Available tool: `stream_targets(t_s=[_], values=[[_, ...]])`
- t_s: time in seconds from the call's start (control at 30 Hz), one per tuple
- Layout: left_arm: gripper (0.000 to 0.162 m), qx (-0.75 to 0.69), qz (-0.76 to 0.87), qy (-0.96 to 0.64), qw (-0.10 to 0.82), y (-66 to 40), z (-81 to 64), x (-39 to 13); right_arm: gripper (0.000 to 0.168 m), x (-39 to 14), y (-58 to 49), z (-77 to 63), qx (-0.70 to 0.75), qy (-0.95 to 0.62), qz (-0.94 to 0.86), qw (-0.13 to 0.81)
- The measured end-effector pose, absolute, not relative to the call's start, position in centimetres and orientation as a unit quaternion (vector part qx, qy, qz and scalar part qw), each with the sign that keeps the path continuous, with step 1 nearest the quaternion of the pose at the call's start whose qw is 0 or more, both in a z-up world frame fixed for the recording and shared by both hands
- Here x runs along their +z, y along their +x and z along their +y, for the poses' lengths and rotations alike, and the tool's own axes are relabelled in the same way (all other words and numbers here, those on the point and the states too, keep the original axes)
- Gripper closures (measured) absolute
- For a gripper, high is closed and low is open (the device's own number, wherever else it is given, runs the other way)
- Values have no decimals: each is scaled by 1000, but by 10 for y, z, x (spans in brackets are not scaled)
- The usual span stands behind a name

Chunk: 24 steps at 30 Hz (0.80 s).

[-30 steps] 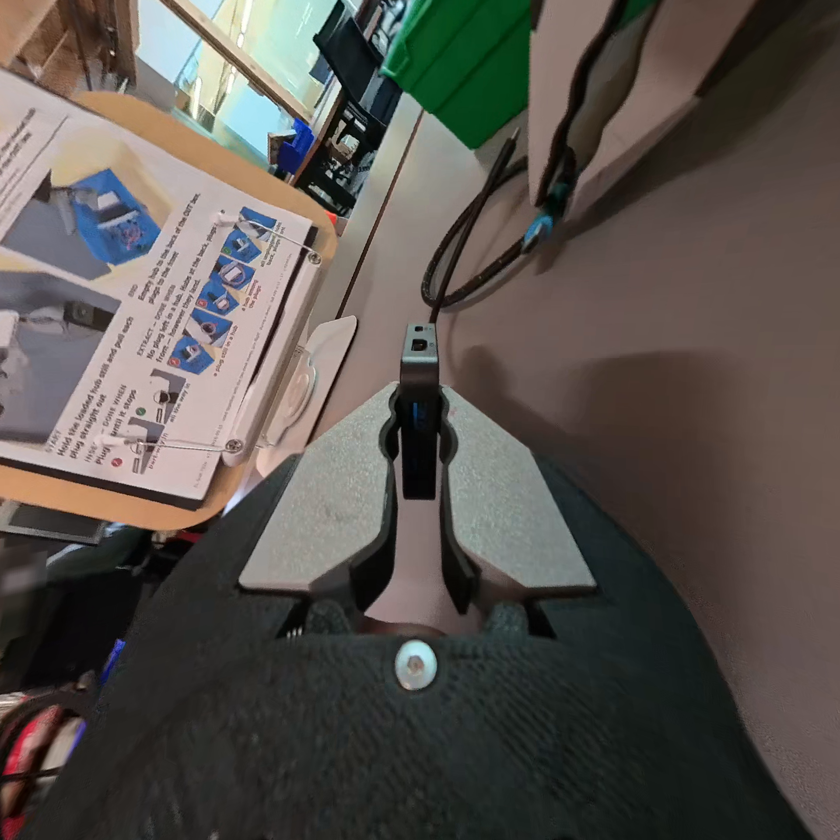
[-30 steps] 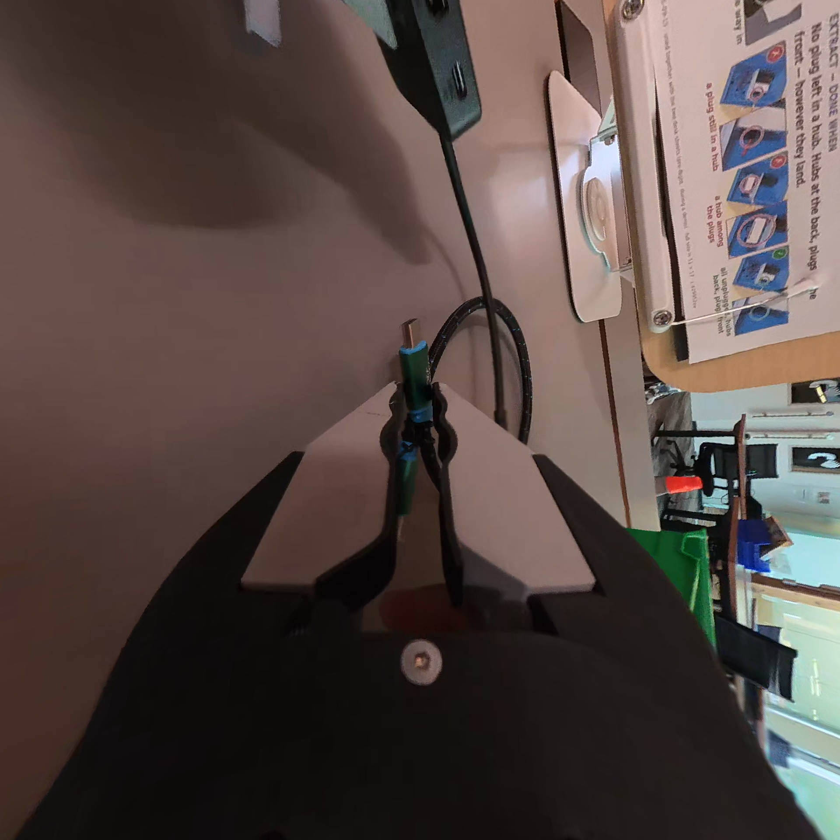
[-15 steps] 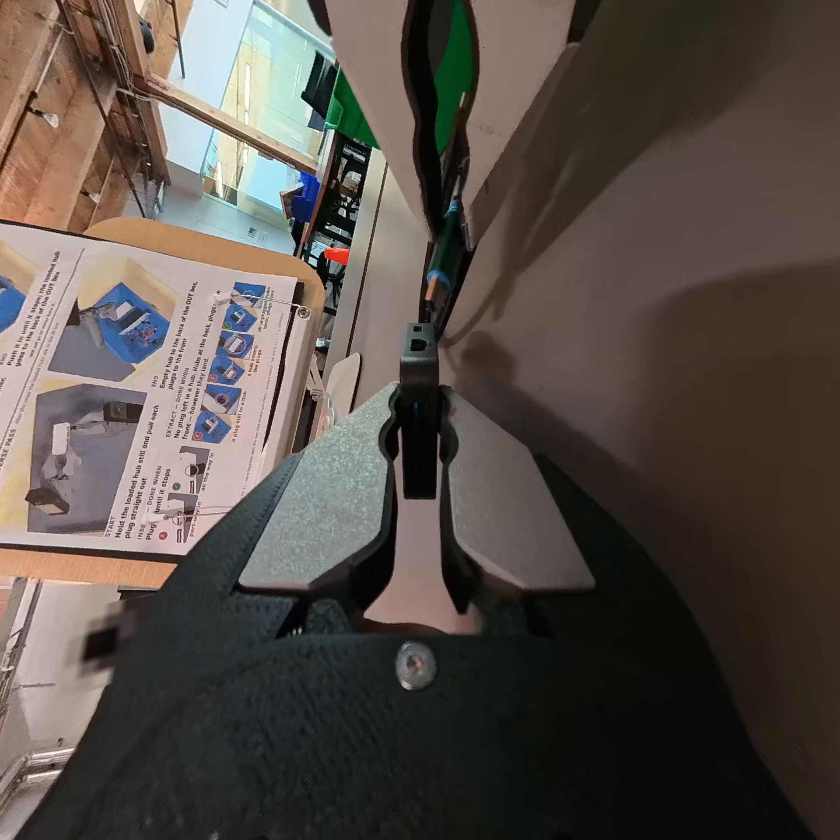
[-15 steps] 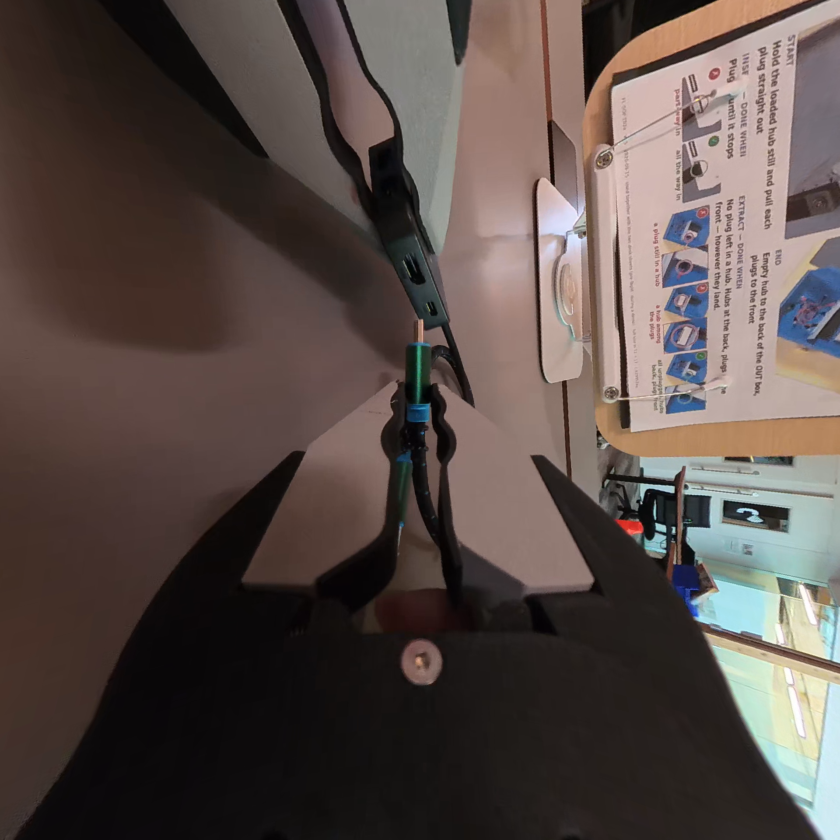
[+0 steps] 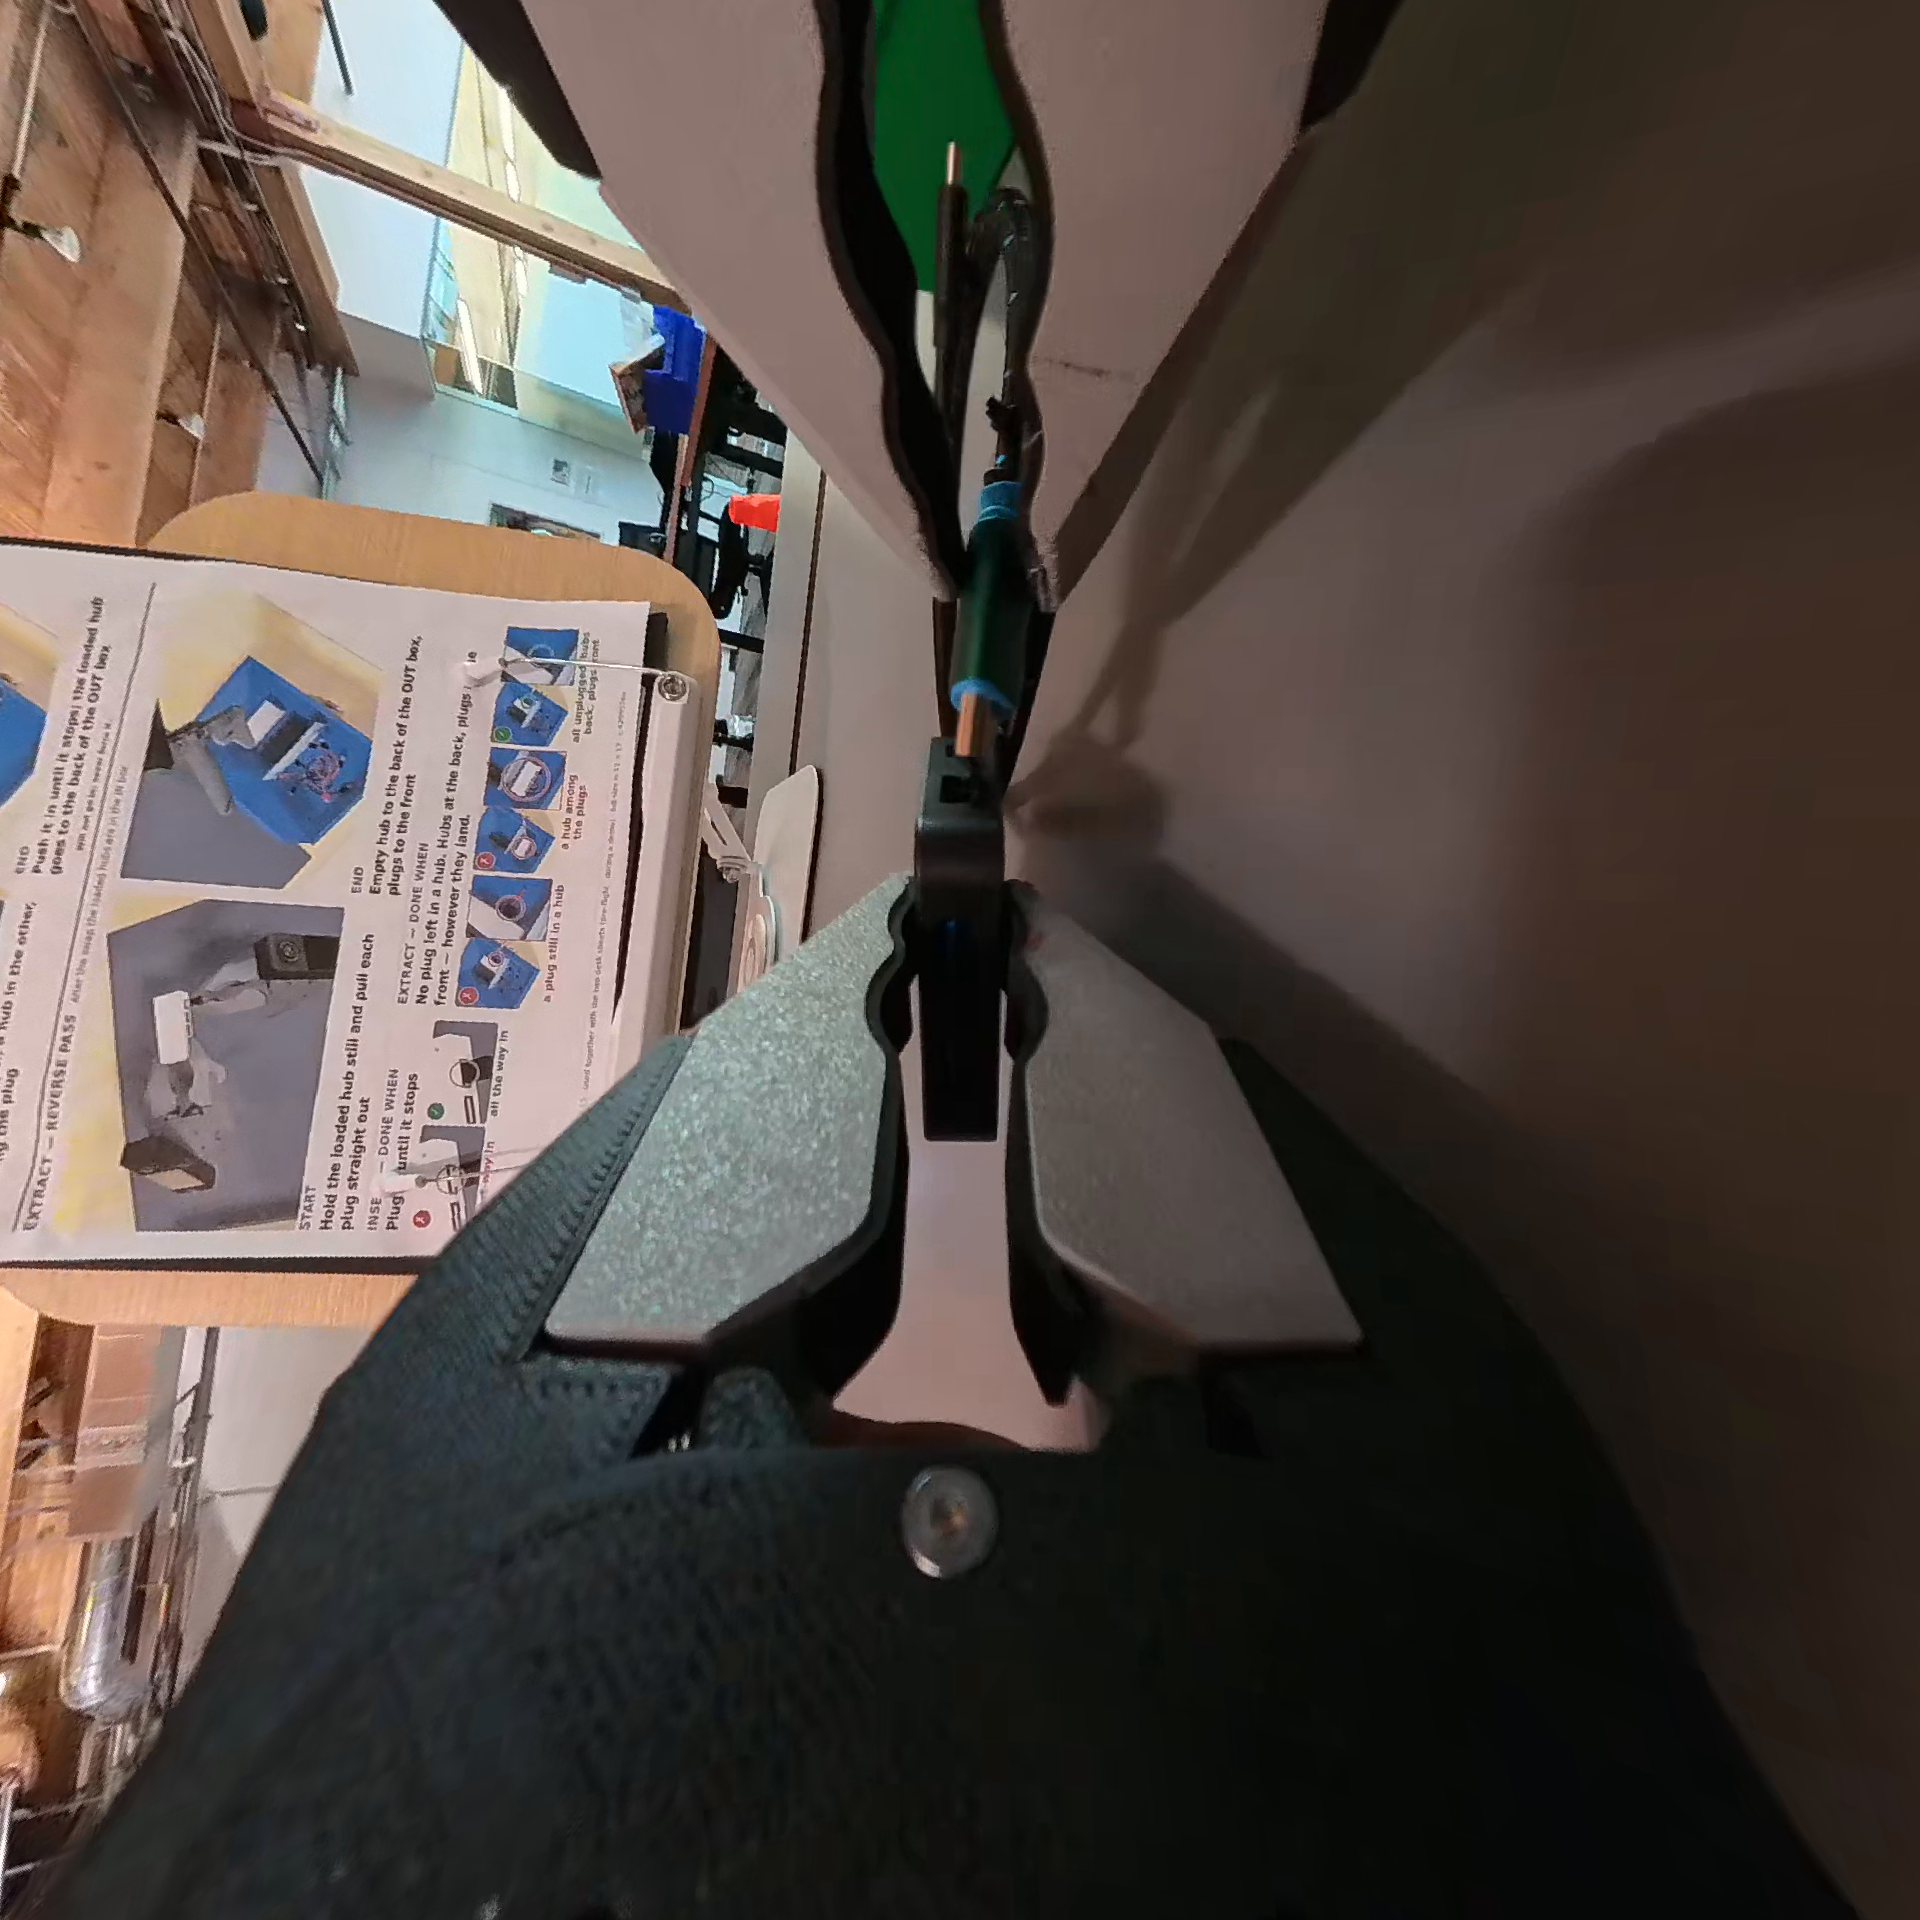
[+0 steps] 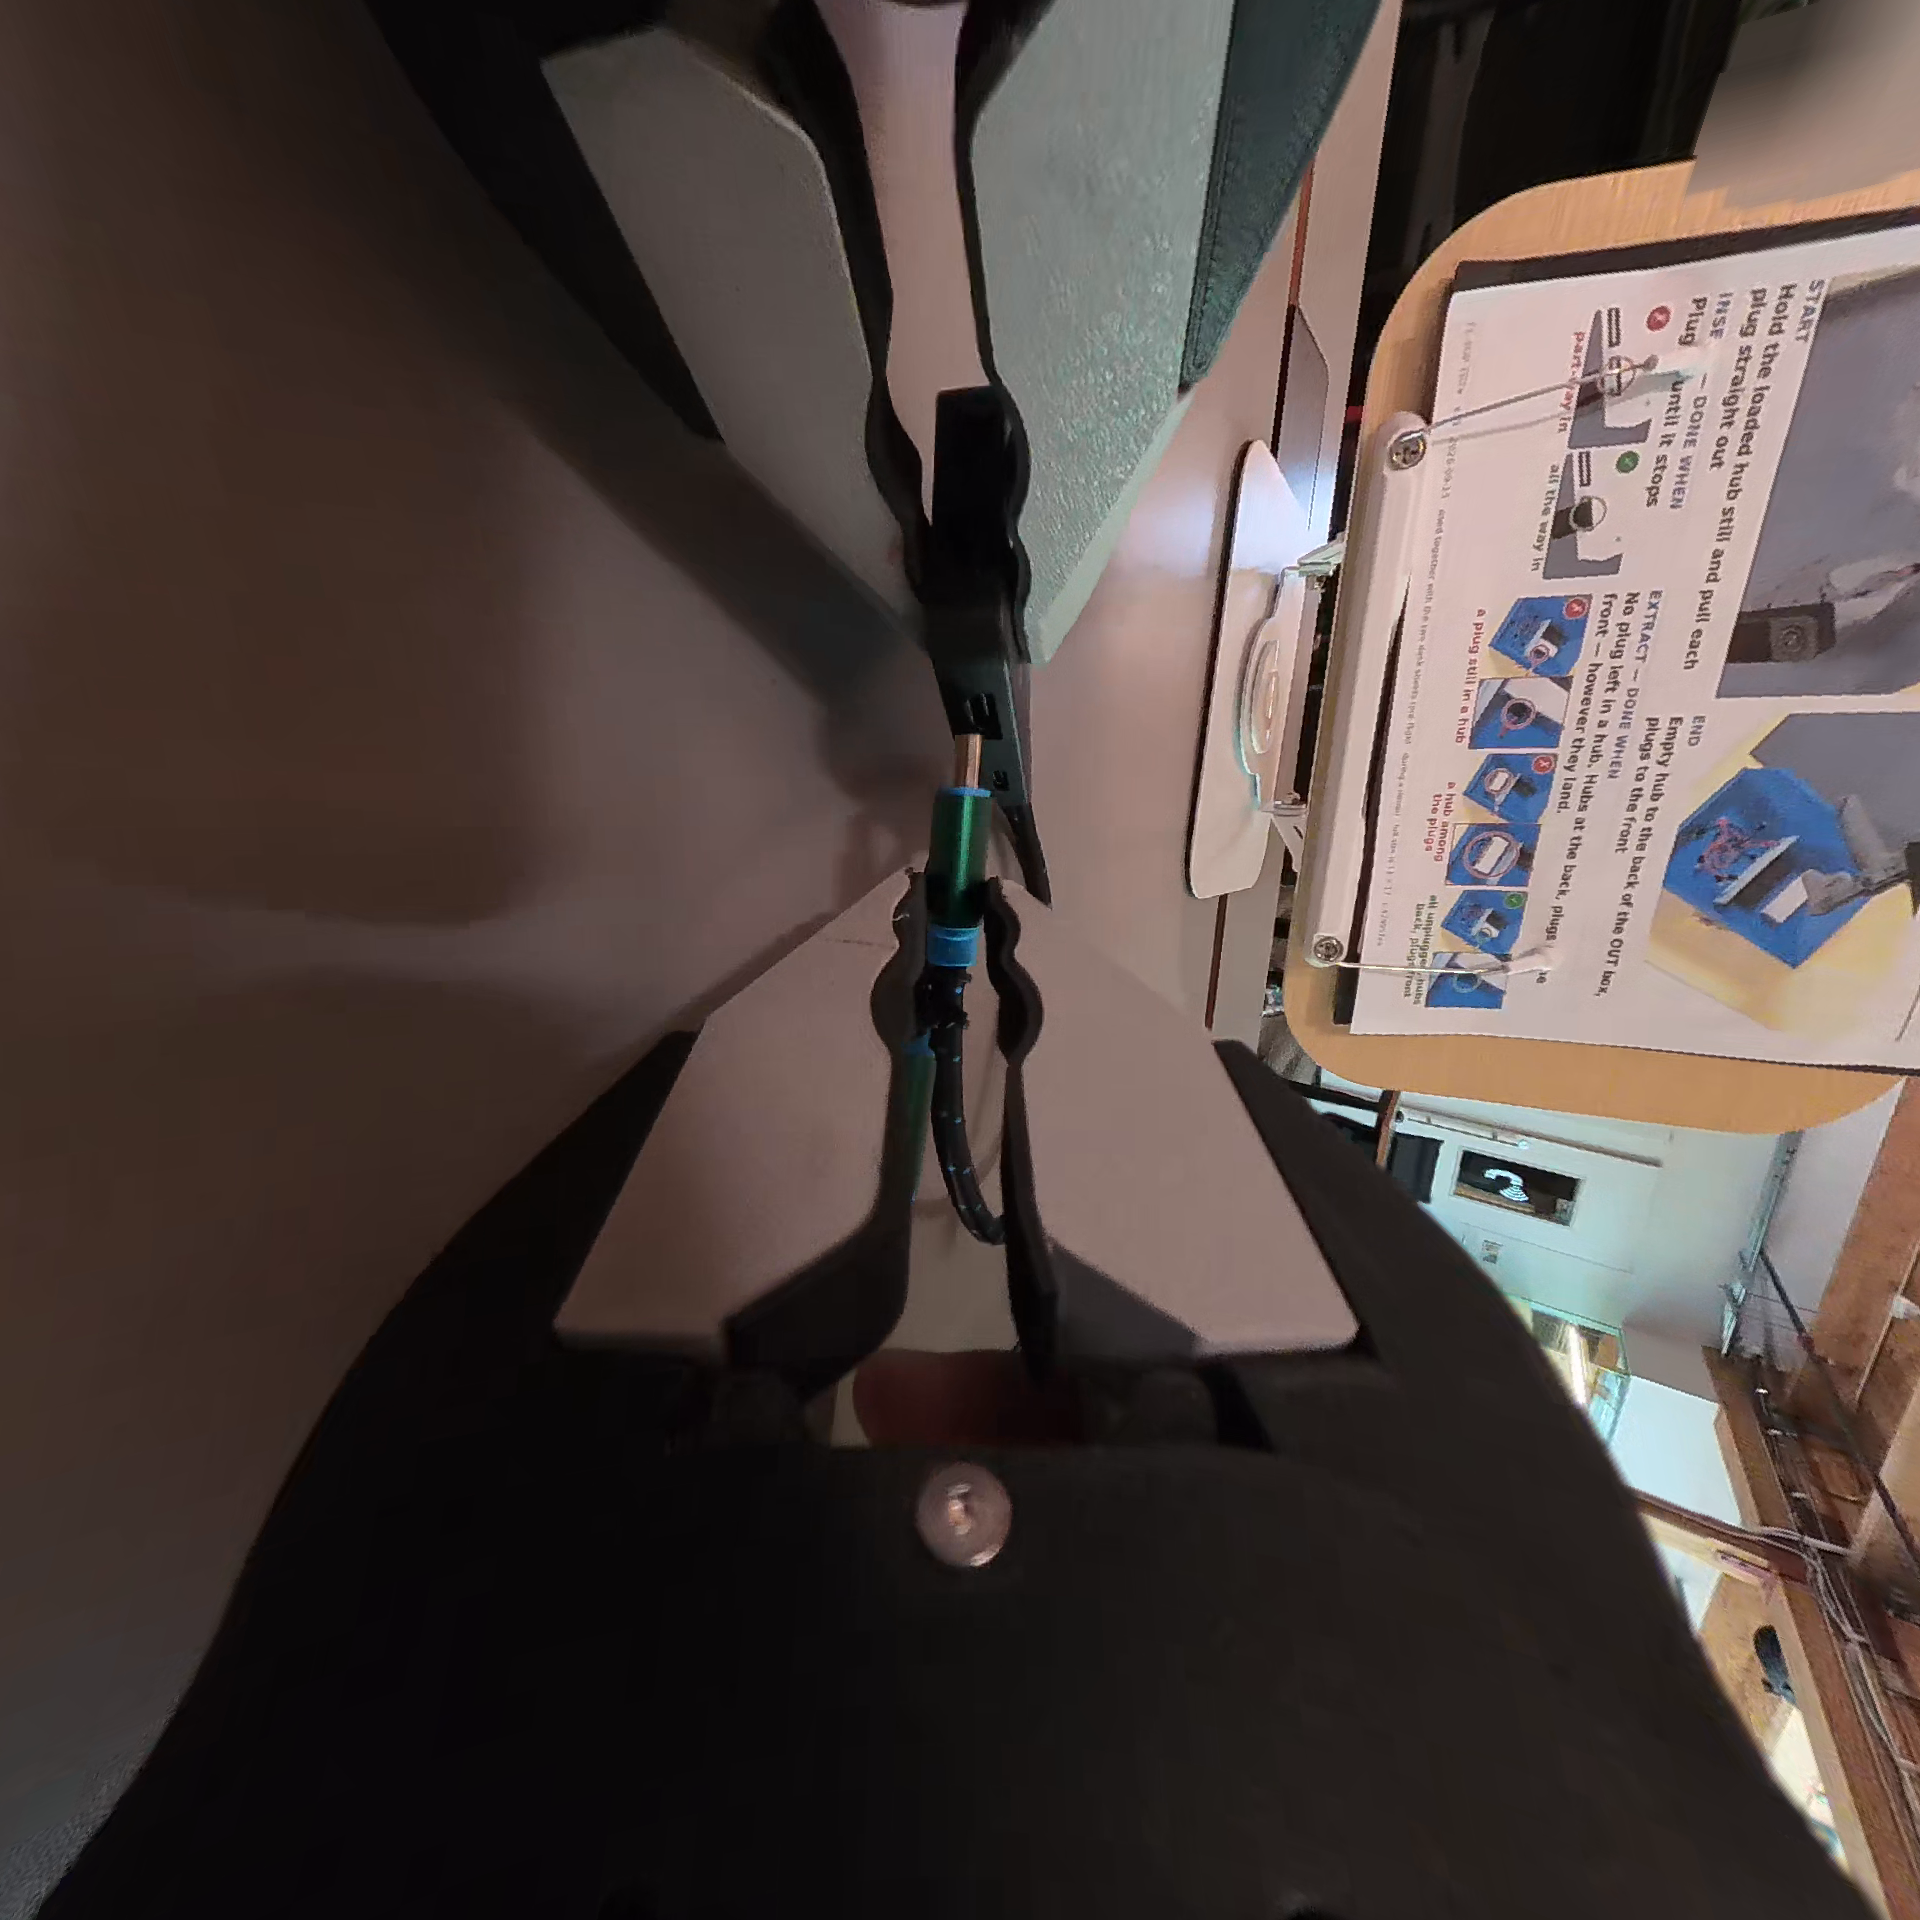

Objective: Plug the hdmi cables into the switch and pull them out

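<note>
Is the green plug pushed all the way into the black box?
No, the green plug shows bare metal tip just reaching the black switch.

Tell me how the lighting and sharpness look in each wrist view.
Left wrist view: dim table with soft shadows, bright window behind, sharp hub, wide-angle bending at the edges. Right wrist view: shadowed table, crisp green plug, blurred gripper body near the lens.

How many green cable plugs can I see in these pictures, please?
1. The green plug is clamped in the right gripper, its metal tip at the black switch held by the left gripper. Others may be hidden.
</note>
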<state>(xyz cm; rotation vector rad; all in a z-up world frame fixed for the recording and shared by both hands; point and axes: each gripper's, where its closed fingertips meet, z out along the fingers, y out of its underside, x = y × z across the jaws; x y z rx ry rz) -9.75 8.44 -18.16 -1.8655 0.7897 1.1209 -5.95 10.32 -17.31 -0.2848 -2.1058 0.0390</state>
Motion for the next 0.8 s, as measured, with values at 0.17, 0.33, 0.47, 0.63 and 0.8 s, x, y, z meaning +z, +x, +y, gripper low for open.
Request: stream_targets(t_s=[0.17, 0.33, 0.47, 0.63, 0.8], values=[[150, 437, 307, -741, 406, -98, 83, -181, 160, -171, -60, 101, 34, -117, -867, 484], [150, 427, 302, -746, 412, -98, 82, -181, 160, -170, -60, 100, 40, -113, -864, 489], [150, 421, 297, -750, 415, -98, 82, -181, 160, -169, -60, 98, 43, -109, -862, 492], [150, 417, 294, -752, 417, -98, 81, -180, 160, -167, -60, 97, 46, -107, -861, 495], [150, 412, 287, -758, 418, -100, 80, -181, 160, -166, -61, 95, 47, -104, -858, 501]])
